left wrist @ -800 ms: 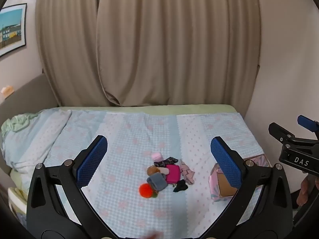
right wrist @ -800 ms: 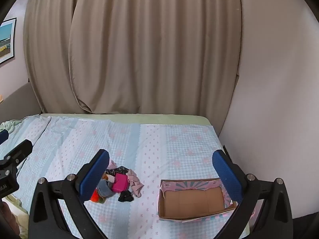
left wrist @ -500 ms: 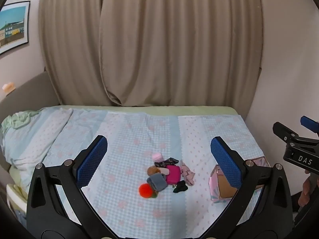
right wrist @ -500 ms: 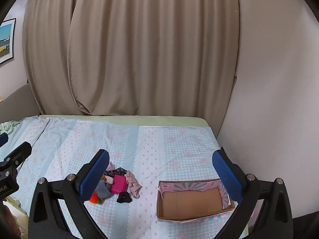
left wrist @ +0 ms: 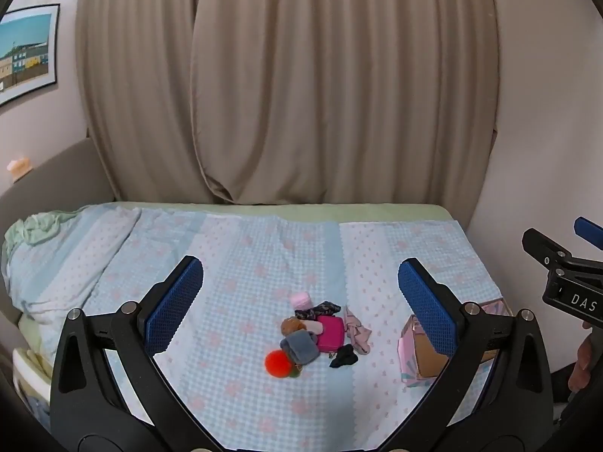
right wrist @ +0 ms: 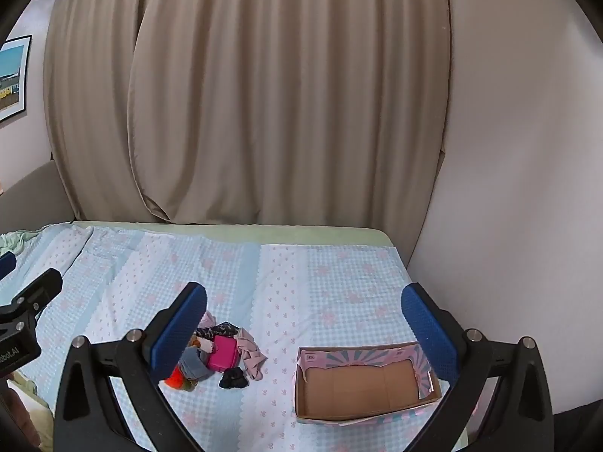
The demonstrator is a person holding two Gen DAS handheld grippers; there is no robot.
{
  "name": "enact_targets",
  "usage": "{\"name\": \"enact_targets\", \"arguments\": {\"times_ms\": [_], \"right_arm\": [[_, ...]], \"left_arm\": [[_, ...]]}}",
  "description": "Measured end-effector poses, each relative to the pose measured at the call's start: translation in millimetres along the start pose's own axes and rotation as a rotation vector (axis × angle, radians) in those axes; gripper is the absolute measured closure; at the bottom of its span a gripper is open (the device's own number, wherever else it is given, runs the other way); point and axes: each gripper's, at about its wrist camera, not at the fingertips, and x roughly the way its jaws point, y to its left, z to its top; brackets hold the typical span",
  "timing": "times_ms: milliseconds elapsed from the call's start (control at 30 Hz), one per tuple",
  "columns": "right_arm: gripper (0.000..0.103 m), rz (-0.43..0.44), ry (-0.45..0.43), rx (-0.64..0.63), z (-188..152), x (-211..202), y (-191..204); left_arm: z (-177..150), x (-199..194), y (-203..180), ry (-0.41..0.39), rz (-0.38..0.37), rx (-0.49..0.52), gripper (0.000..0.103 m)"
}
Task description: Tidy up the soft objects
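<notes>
Both tongs — left tongs (left wrist: 299,293), right tongs (right wrist: 303,322) — gape wide and empty, having risen slightly; pile (left wrist: 318,333) untouched, box (right wrist: 361,384) empty — sorting unstarted.

Beige curtains (left wrist: 301,94) behind bed (left wrist: 264,248)

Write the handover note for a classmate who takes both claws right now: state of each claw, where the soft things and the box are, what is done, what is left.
Left claw: open, holding nothing, above the bed.
Right claw: open, holding nothing, above the bed too.
Pile of soft things: on the bedcover, left of the box. It includes an orange pompom, a grey sock, a pink pouch, a black scrunchie and a pale pink cloth.
Box: open, cardboard, with nothing inside.
Done: nothing sorted yet.
Left: probably move every soft thing into the box.
</notes>
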Motion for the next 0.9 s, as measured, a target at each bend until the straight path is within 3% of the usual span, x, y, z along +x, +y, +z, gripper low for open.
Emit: {"name": "enact_targets", "arguments": {"times_ms": [900], "right_arm": [[0.000, -0.002, -0.012, 0.017, -6.3, -6.4, -3.7]], "left_arm": [[-13.1, -10.6, -3.1, -0.018, -0.020, 0.000, 0.000]]}}
